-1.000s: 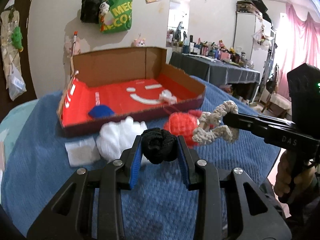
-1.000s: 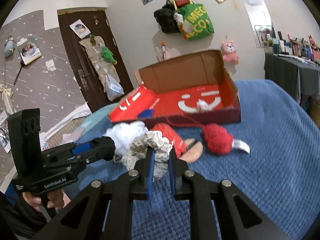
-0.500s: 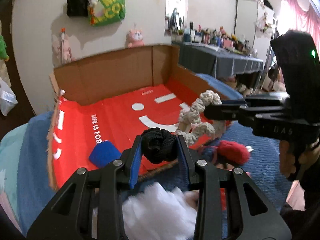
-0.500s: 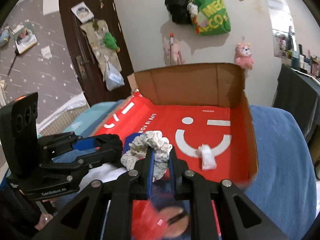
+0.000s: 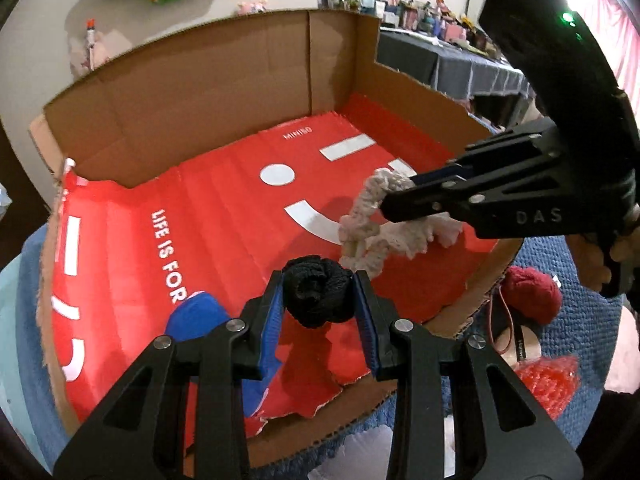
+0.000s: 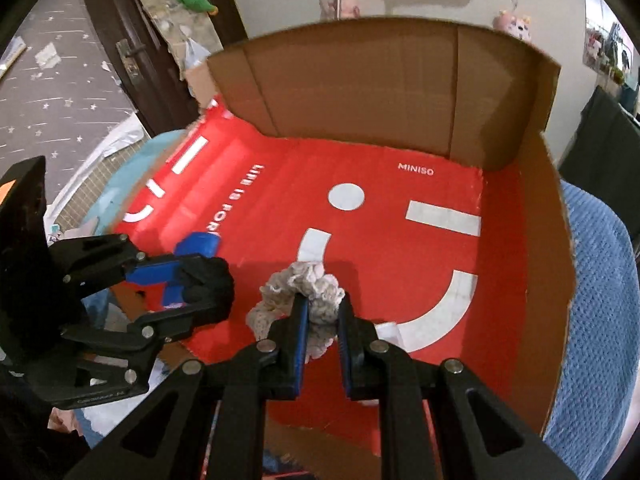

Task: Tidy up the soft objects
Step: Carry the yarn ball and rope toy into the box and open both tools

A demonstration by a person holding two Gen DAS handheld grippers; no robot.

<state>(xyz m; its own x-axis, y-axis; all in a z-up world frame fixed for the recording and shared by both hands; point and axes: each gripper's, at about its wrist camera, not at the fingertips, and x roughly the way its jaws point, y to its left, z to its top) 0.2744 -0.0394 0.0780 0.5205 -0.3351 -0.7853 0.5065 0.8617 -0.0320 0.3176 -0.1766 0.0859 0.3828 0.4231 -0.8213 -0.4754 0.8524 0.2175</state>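
Observation:
My left gripper (image 5: 318, 285) is shut on a black knitted scrunchie (image 5: 316, 300) and holds it above the near edge of the cardboard box (image 5: 200, 80). The box is lined in red. To its right, my right gripper (image 6: 322, 303) is shut on a cream crocheted scrunchie (image 6: 308, 286), which hangs over the red floor near the white smile print. In the left wrist view the cream scrunchie (image 5: 362, 232) dangles from the right gripper's fingertips (image 5: 400, 200). In the right wrist view the black scrunchie (image 6: 210, 284) sits at the lower left. A blue soft piece (image 5: 196, 316) lies in the box.
A small white item (image 6: 386, 330) lies on the box floor behind the right fingers. Outside the box, on the blue blanket (image 6: 592, 280), lie a dark red yarn ball (image 5: 528, 294), a red mesh piece (image 5: 548, 376) and white fluff (image 5: 360, 452). Tall cardboard walls (image 6: 360, 80) close the far side.
Both grippers have moved forward from above the blanket to above the box, each still carrying its scrunchie. The views now tilt further down into the box.

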